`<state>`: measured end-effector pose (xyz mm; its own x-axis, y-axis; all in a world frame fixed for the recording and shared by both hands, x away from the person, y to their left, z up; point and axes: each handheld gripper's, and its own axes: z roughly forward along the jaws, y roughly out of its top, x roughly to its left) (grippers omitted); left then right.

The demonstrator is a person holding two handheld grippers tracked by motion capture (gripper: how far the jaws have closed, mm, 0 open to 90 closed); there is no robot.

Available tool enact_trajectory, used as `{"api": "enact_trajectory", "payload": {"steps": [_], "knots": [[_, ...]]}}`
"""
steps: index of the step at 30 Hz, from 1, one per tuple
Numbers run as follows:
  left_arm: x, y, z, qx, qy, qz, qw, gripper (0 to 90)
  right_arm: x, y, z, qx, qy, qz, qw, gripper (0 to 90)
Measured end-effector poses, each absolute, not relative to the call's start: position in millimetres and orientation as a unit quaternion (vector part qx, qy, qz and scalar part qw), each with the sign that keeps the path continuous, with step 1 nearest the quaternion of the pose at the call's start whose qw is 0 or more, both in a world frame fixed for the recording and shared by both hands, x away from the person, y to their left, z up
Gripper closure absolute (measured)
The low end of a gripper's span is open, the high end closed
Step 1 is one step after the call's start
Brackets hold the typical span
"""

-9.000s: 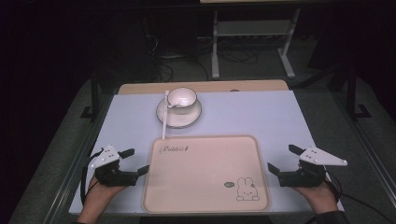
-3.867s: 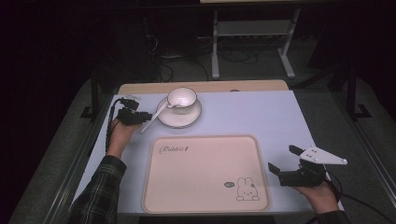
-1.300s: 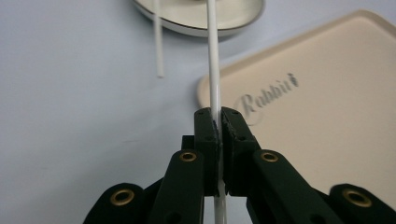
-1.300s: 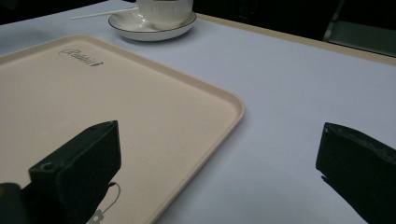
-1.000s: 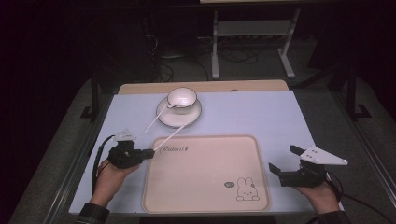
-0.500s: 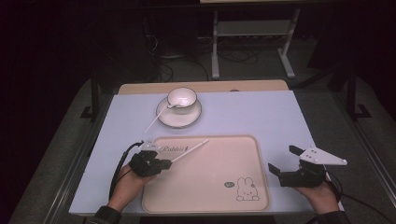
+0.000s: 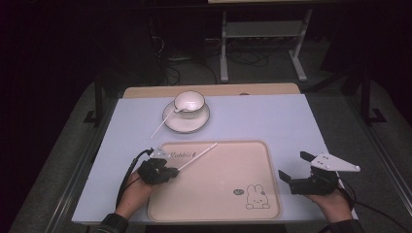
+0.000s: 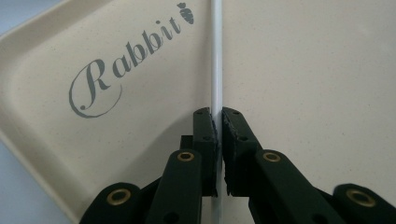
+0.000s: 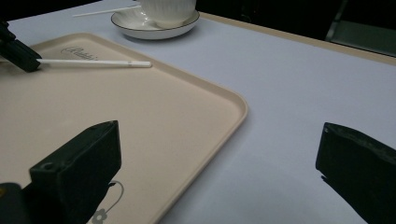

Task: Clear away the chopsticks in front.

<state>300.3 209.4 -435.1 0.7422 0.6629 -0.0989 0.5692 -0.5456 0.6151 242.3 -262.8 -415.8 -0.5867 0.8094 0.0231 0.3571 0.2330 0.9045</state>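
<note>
A: Over the beige tray [image 7: 228, 194], what does the left gripper [image 8: 218, 122] pinch?
B: A thin, smooth white stick [image 8: 216, 56], clamped at its near end; the right gripper [image 7: 295, 167] stands spread.
A: Beyond?
B: A glossy cup [image 7: 189, 101] on its saucer [image 7: 171, 121].

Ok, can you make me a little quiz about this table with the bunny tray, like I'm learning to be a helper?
1. True or false: the left tongs are shut on a thin white stick.
2. What stands on the saucer? A) a cup B) a bottle C) an apple
3. Fill in: the stick's free end hangs over the ______.

Key:
1. True. The left gripper view shows the pads pinching the stick.
2. A. A white cup stands there, with a second white stick leaning out of it.
3. Tray, the beige one with the rabbit drawing. The right tongs wait open beside it.
</note>
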Motion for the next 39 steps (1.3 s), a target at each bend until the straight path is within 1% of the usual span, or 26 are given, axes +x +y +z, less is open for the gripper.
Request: {"api": "enact_trajectory", "payload": {"steps": [2,6,7,8,9,10,12,13,15,17,20,26,27,28,29,30,31,32,36,38,39], "knots": [[300.6,210.0,-435.4,0.876,0.351,0.072,0.324,79.9,242.3,-262.8,-415.8,0.390,0.749,0.482,0.234,0.0],[301.2,211.3,-435.4,0.875,0.352,0.071,0.325,79.0,242.3,-262.6,-415.7,0.390,0.749,0.483,0.233,0.0],[301.1,211.2,-435.4,0.874,0.352,0.071,0.326,77.7,242.3,-262.7,-415.7,0.390,0.749,0.483,0.233,0.0],[301.2,211.3,-435.1,0.874,0.352,0.070,0.326,74.5,242.3,-262.7,-415.7,0.389,0.749,0.483,0.233,0.0],[301.4,211.6,-434.5,0.873,0.353,0.064,0.332,70.0,242.3,-262.7,-415.7,0.389,0.749,0.483,0.233,0.0],[302.0,213.1,-432.6,0.868,0.353,0.058,0.344,62.8,242.3,-262.6,-415.7,0.390,0.749,0.483,0.233,0.0],[304.4,216.5,-427.0,0.858,0.356,0.049,0.367,54.6,242.4,-262.4,-415.9,0.390,0.749,0.484,0.232,0.0],[306.1,217.9,-423.9,0.857,0.358,0.051,0.367,48.4,242.4,-262.2,-416.0,0.391,0.748,0.484,0.231,0.0],[309.1,221.1,-418.1,0.855,0.357,0.069,0.368,40.0,242.7,-261.8,-416.3,0.393,0.748,0.485,0.227,0.0],[311.9,223.2,-415.8,0.854,0.360,0.074,0.368,30.1,243.0,-261.3,-416.4,0.392,0.748,0.484,0.228,0.0],[327.9,231.4,-409.1,0.856,0.366,0.089,0.355,20.4,242.8,-261.2,-416.3,0.392,0.748,0.484,0.228,0.0],[360.1,240.4,-397.3,0.855,0.369,0.101,0.351,19.7,243.5,-261.8,-416.6,0.393,0.748,0.483,0.228,0.0],[360.1,240.4,-397.3,0.855,0.369,0.101,0.351,19.7,243.5,-261.8,-416.6,0.393,0.748,0.483,0.228,0.0],[372.5,241.3,-392.7,0.856,0.369,0.109,0.346,19.7,243.7,-262.3,-416.8,0.394,0.747,0.484,0.228,0.0],[372.5,241.3,-392.7,0.856,0.369,0.109,0.346,19.7,243.7,-262.3,-416.8,0.394,0.747,0.484,0.228,0.0],[384.8,240.7,-388.2,0.858,0.367,0.118,0.339,19.7,243.6,-263.0,-416.9,0.396,0.746,0.485,0.228,0.0],[384.8,240.7,-388.2,0.858,0.367,0.118,0.339,19.9,243.6,-263.0,-416.9,0.396,0.746,0.485,0.228,0.0],[397.6,239.8,-384.2,0.861,0.363,0.129,0.332,20.3,243.5,-263.8,-417.1,0.397,0.745,0.485,0.227,0.0],[416.8,238.8,-380.1,0.859,0.366,0.137,0.331,23.8,243.4,-264.6,-417.3,0.398,0.745,0.485,0.227,0.0],[435.6,236.8,-378.6,0.856,0.371,0.146,0.330,29.0,243.5,-265.2,-417.3,0.398,0.744,0.486,0.228,0.0],[435.6,236.8,-378.6,0.856,0.371,0.146,0.330,31.2,243.5,-265.2,-417.3,0.398,0.744,0.486,0.228,0.0]]}}
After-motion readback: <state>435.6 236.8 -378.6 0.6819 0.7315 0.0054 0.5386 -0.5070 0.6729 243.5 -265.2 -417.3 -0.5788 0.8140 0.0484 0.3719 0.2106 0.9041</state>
